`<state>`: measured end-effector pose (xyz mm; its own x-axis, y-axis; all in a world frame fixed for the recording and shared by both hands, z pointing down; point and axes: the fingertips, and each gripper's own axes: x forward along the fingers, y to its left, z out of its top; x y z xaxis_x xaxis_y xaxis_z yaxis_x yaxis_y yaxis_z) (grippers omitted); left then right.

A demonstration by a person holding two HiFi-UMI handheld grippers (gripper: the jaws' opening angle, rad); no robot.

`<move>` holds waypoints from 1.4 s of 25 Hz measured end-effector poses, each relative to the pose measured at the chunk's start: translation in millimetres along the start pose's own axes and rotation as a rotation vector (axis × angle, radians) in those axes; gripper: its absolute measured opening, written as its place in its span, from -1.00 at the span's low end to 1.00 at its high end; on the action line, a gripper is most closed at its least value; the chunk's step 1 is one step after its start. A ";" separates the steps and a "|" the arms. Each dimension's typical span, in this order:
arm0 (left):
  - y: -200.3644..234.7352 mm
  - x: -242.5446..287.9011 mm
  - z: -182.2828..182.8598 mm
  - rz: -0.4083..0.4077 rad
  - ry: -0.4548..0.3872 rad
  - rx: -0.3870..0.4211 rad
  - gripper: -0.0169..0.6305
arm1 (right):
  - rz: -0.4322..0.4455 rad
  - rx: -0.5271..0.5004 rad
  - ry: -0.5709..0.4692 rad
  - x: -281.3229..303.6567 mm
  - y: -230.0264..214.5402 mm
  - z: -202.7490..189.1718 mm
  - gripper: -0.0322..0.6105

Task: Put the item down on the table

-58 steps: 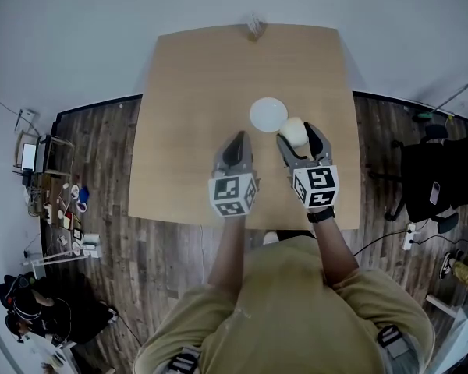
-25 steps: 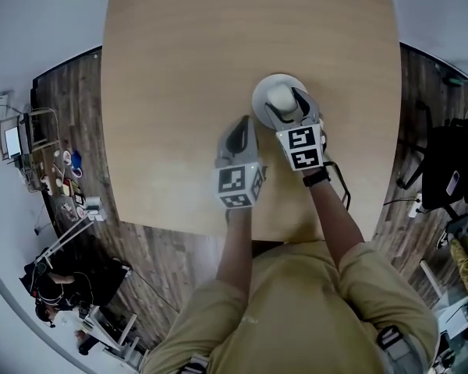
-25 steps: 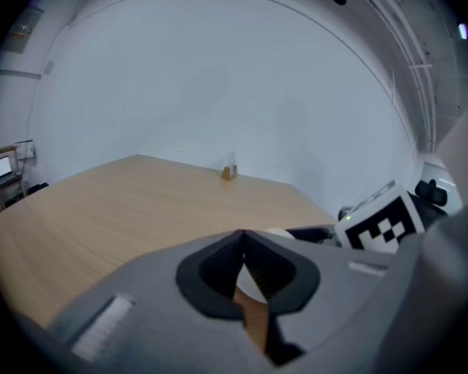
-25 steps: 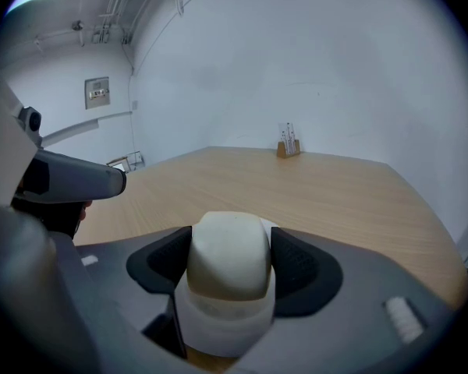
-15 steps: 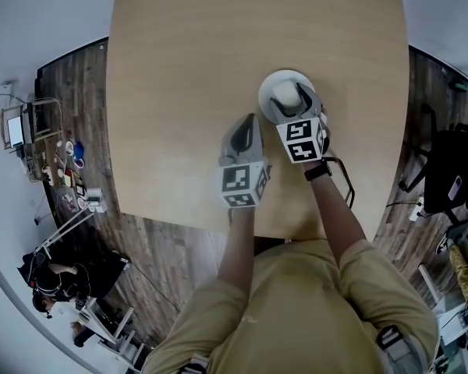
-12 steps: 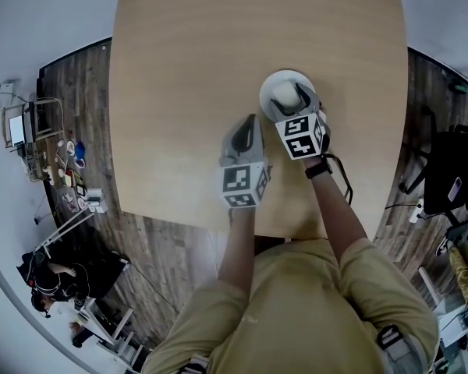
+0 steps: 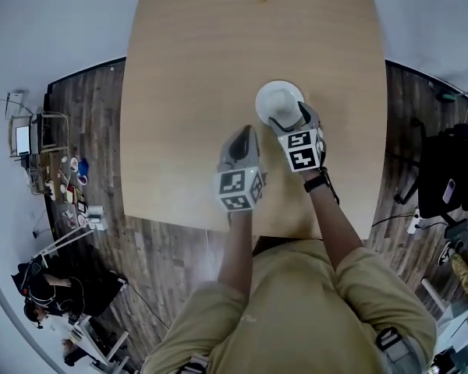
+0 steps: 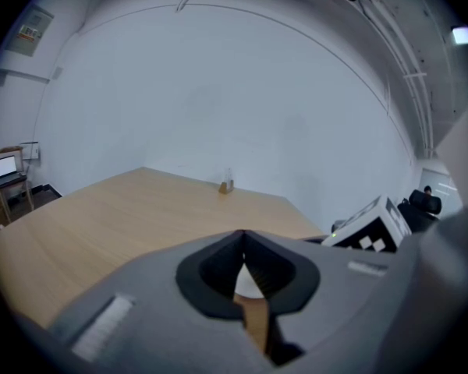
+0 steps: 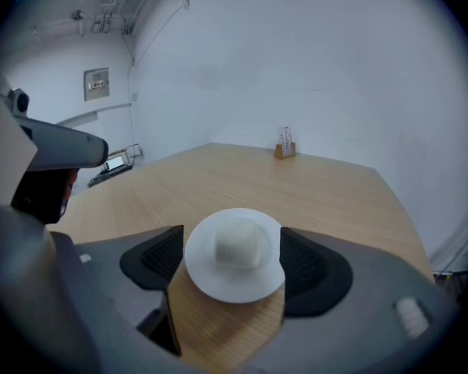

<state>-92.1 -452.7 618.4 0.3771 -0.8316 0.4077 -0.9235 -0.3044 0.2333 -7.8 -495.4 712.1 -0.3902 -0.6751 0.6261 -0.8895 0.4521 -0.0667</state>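
**Left gripper [image 7: 240, 141] pressed together, right gripper [image 7: 287, 120] spread**

Your left gripper is empty above the light wooden worktop [image 7: 187, 68]. Your right gripper's jaws stand wide apart at the near rim of the round white plate [image 9: 234, 291], gripping nothing. The pale rounded lump [image 9: 238, 246] sits on that plate, which rests on the worktop.

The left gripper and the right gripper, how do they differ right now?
The left gripper has its fingers together, nothing between them; the right gripper has its fingers apart. The right gripper faces the white plate carrying a white lump; the left gripper is off to the plate's side. Both are over the table.
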 end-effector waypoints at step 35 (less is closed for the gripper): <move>-93.0 -222.9 92.5 -0.096 -0.313 0.185 -0.94 | -0.089 0.048 -0.507 -322.8 79.3 75.2 -0.78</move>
<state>-96.8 -281.9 424.2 0.4491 -0.8884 0.0954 -0.8929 -0.4426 0.0822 29.8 -285.5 446.3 -0.3679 -0.9130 0.1763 -0.9299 0.3605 -0.0737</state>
